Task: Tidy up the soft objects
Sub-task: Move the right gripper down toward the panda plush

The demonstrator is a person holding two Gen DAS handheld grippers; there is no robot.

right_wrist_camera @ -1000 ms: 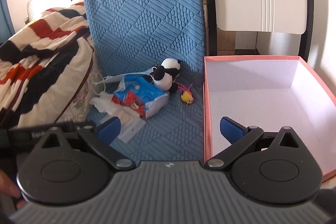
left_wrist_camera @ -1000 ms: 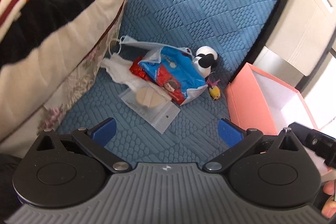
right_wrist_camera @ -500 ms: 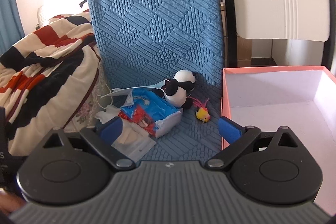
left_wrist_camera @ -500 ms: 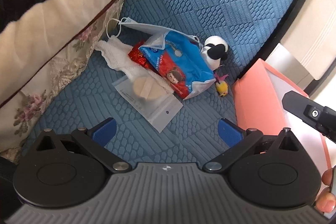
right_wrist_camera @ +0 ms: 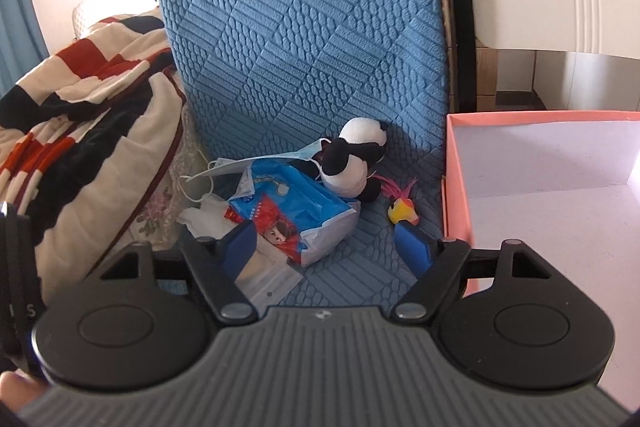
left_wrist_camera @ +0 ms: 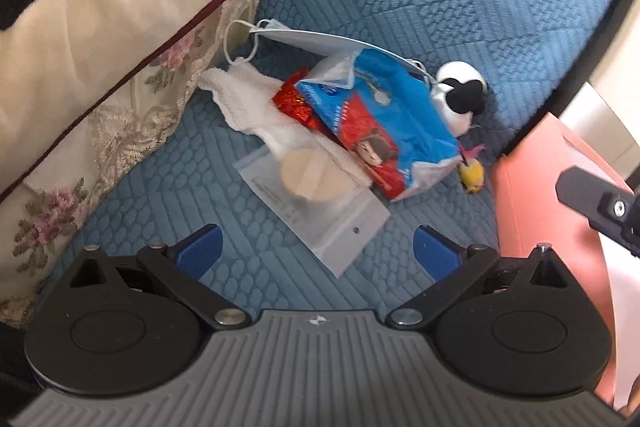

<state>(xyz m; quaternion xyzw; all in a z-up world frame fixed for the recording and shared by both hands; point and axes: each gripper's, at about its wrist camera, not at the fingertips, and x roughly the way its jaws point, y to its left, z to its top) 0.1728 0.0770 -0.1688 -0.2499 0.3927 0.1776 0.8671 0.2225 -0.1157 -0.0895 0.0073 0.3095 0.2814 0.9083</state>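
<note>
A pile lies on the blue quilted seat (left_wrist_camera: pixel 248 267): a blue and red tissue pack (left_wrist_camera: pixel 384 131) (right_wrist_camera: pixel 292 215), a face mask (left_wrist_camera: pixel 312 41) (right_wrist_camera: pixel 256 165), a white cloth (left_wrist_camera: pixel 248 99), a clear bag with a round puff (left_wrist_camera: pixel 316 195), a panda plush (left_wrist_camera: pixel 460 95) (right_wrist_camera: pixel 354 157) and a small yellow feathered toy (left_wrist_camera: pixel 472 171) (right_wrist_camera: pixel 402 209). My left gripper (left_wrist_camera: pixel 316 253) is open and empty, just short of the clear bag. My right gripper (right_wrist_camera: pixel 326 247) is open and empty, low over the seat in front of the tissue pack.
An open pink box (right_wrist_camera: pixel 456 187) (left_wrist_camera: pixel 532 195) with a white inside stands on the seat to the right of the pile. A striped blanket (right_wrist_camera: pixel 80 99) and a floral cushion (left_wrist_camera: pixel 120 115) crowd the left side. The blue seat back (right_wrist_camera: pixel 312 27) rises behind.
Both grippers have moved forward toward the pile, which looks larger now. The right gripper has also shifted left, away from the pink box. Jaws stay open.
</note>
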